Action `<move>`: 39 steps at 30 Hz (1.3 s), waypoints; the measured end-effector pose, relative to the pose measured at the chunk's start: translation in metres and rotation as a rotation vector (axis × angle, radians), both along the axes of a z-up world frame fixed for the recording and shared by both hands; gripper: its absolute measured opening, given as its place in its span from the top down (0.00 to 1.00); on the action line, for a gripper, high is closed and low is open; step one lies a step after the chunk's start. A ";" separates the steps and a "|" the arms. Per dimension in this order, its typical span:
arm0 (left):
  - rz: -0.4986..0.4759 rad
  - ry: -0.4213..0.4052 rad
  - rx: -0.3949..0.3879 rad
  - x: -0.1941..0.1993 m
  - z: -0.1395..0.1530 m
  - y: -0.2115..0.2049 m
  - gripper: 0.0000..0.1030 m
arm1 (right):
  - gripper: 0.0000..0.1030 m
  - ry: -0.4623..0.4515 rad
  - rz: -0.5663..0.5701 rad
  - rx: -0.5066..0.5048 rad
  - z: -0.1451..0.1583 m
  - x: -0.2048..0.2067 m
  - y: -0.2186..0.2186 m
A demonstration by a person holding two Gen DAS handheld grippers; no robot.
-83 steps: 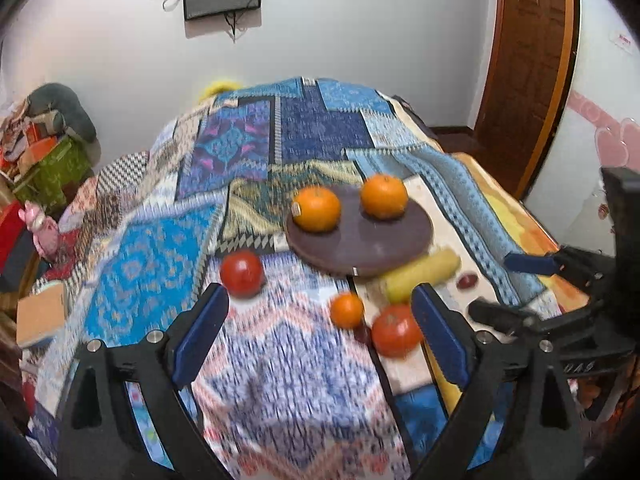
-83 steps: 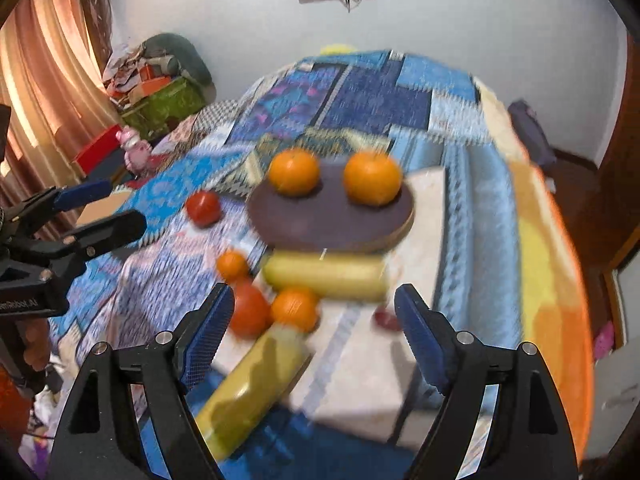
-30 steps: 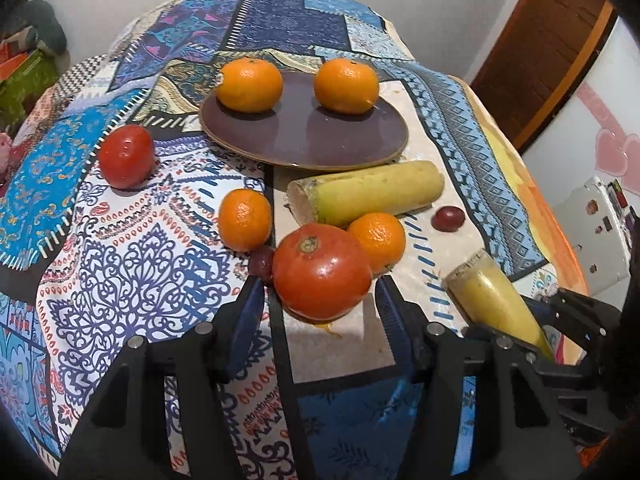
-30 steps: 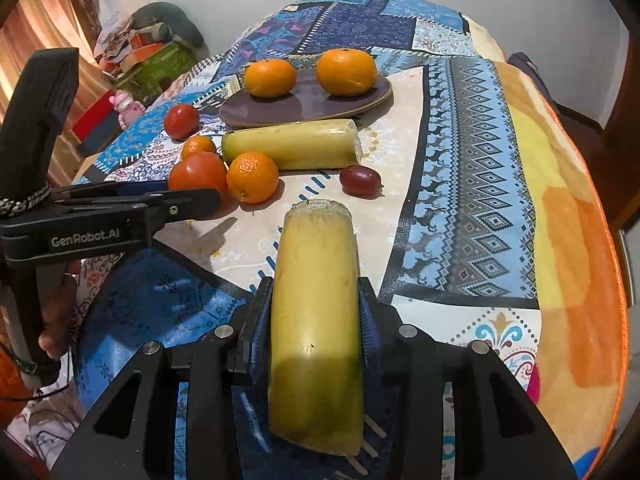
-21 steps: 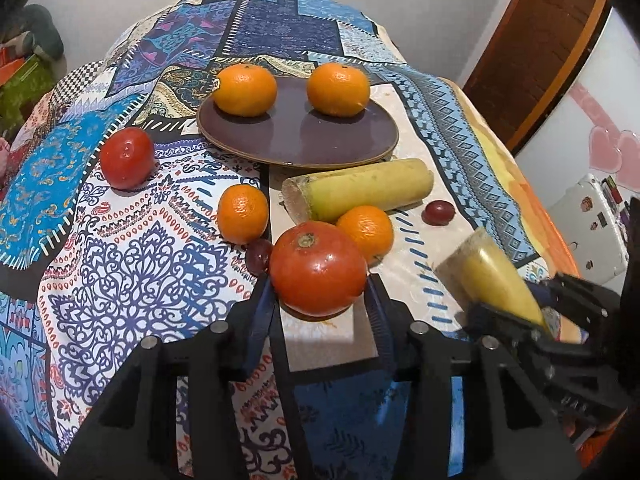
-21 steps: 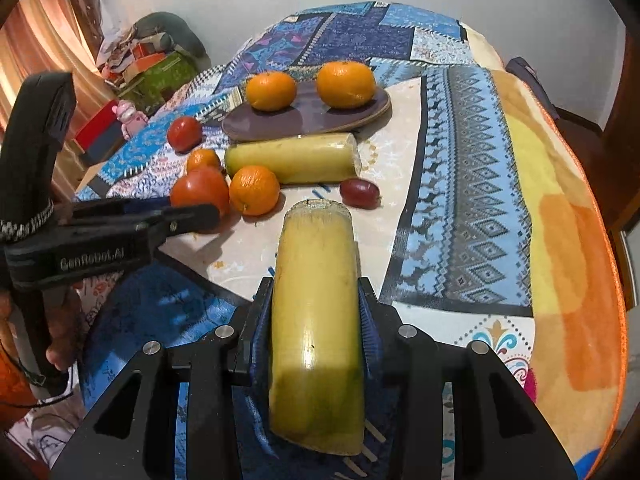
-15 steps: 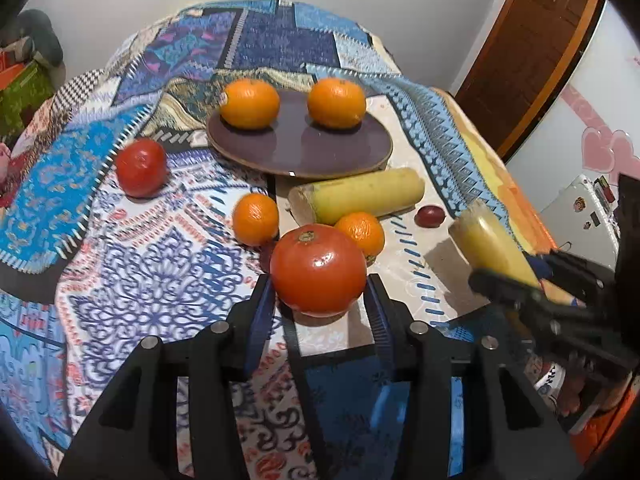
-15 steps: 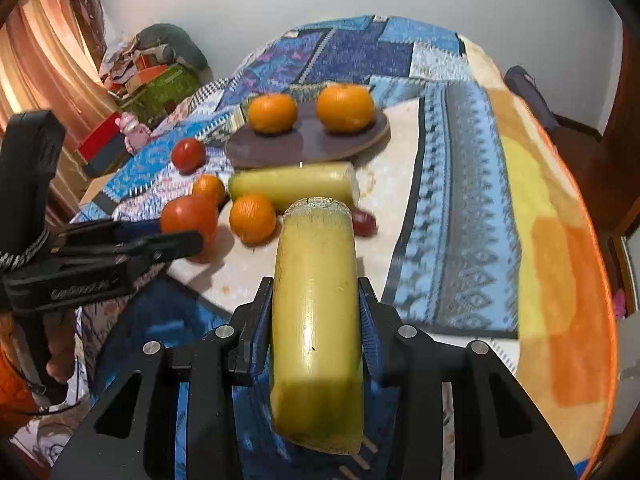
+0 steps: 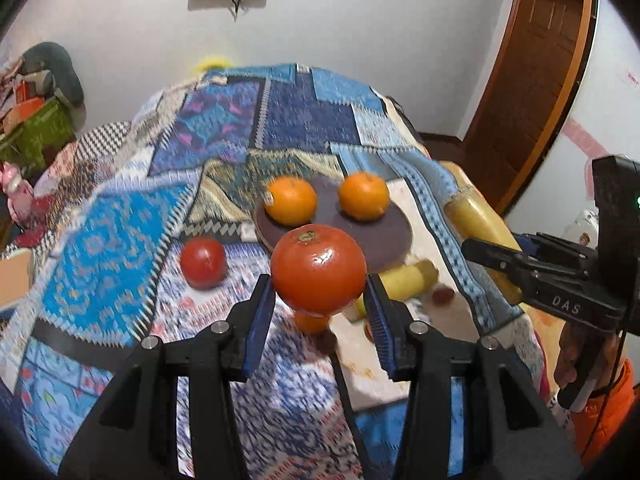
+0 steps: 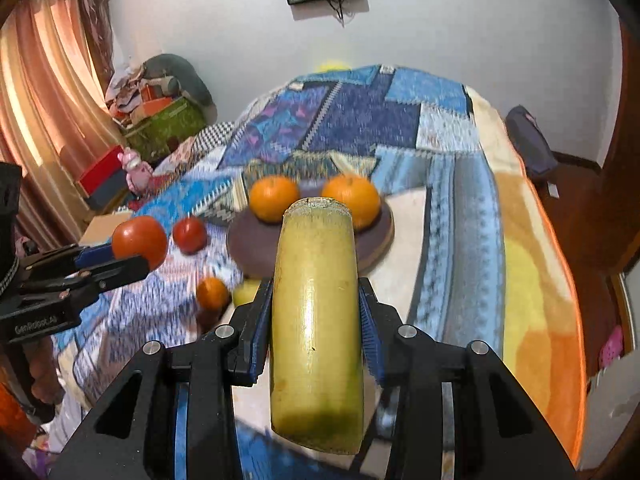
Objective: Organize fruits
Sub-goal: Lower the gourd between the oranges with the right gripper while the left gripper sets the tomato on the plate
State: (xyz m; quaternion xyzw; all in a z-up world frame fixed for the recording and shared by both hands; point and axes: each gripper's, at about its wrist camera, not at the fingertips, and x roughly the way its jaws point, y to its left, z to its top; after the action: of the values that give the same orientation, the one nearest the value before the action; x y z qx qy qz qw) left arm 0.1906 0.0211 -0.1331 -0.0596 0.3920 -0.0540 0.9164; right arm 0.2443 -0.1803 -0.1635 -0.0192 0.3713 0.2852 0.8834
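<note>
My left gripper [image 9: 320, 292] is shut on a large red tomato [image 9: 319, 269] and holds it in the air above the patterned cloth; it also shows in the right wrist view [image 10: 139, 241]. My right gripper [image 10: 316, 308] is shut on a yellow-green cut stalk piece [image 10: 316, 320], also lifted; the stalk shows in the left wrist view [image 9: 478, 224]. A dark round plate [image 9: 384, 236] carries two oranges [image 9: 291, 201] [image 9: 363, 196]. On the cloth lie a second tomato [image 9: 203, 263], a small orange [image 9: 310, 322] and a second stalk piece [image 9: 404, 278].
A dark red grape [image 9: 442, 295] lies on the cloth right of the second stalk piece. A patchwork cloth [image 9: 120, 248] covers the raised surface. Clutter and boxes [image 10: 160, 112] stand at the left, curtains [image 10: 44, 100] beyond, a wooden door [image 9: 532, 80] at the right.
Both grippers have risen and pulled back with their fruit. The tomato and the stalk piece have been lifted well clear of the cloth, and the plate now looks farther away.
</note>
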 end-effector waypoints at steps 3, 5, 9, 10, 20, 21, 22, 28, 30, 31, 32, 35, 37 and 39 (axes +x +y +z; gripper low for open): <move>0.004 -0.012 0.005 0.013 0.003 0.004 0.56 | 0.65 -0.021 0.003 0.002 0.008 0.013 0.008; 0.005 -0.014 0.008 0.023 0.003 0.006 0.56 | 0.65 -0.031 0.007 0.003 0.011 0.024 0.016; 0.003 -0.009 0.009 0.044 -0.001 0.008 0.56 | 0.65 -0.036 0.013 -0.007 0.012 0.043 0.032; 0.003 -0.004 0.007 0.050 -0.003 0.008 0.56 | 0.65 -0.034 0.016 -0.014 0.011 0.049 0.037; -0.010 0.049 0.027 0.101 -0.034 0.009 0.56 | 0.65 0.051 0.038 -0.040 -0.015 0.092 0.070; -0.011 0.056 0.027 0.105 -0.038 0.010 0.56 | 0.65 0.057 0.039 -0.047 -0.018 0.095 0.072; -0.012 0.065 0.030 0.109 -0.043 0.010 0.56 | 0.65 0.065 0.041 -0.053 -0.021 0.098 0.075; -0.031 0.103 0.050 0.121 -0.063 0.008 0.56 | 0.65 0.115 0.059 -0.061 -0.036 0.104 0.080; -0.038 0.110 0.053 0.123 -0.068 0.006 0.56 | 0.65 0.120 0.067 -0.072 -0.040 0.102 0.081; -0.042 0.115 0.056 0.124 -0.070 0.006 0.56 | 0.65 0.122 0.071 -0.075 -0.041 0.103 0.081; -0.043 0.115 0.062 0.125 -0.071 0.005 0.56 | 0.65 0.124 0.073 -0.079 -0.042 0.103 0.082; -0.050 0.111 0.079 0.125 -0.072 0.002 0.55 | 0.65 0.124 0.075 -0.089 -0.042 0.103 0.084; -0.054 0.117 0.080 0.126 -0.072 0.002 0.55 | 0.65 0.140 0.073 -0.083 -0.045 0.105 0.083; -0.059 0.133 0.074 0.127 -0.074 0.003 0.55 | 0.65 0.147 0.068 -0.074 -0.045 0.106 0.082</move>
State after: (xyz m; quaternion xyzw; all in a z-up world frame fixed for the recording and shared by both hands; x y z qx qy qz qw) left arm 0.3179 0.0242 -0.2072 -0.0177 0.4552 -0.0625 0.8880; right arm 0.3502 -0.0984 -0.2086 -0.0435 0.4446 0.3018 0.8422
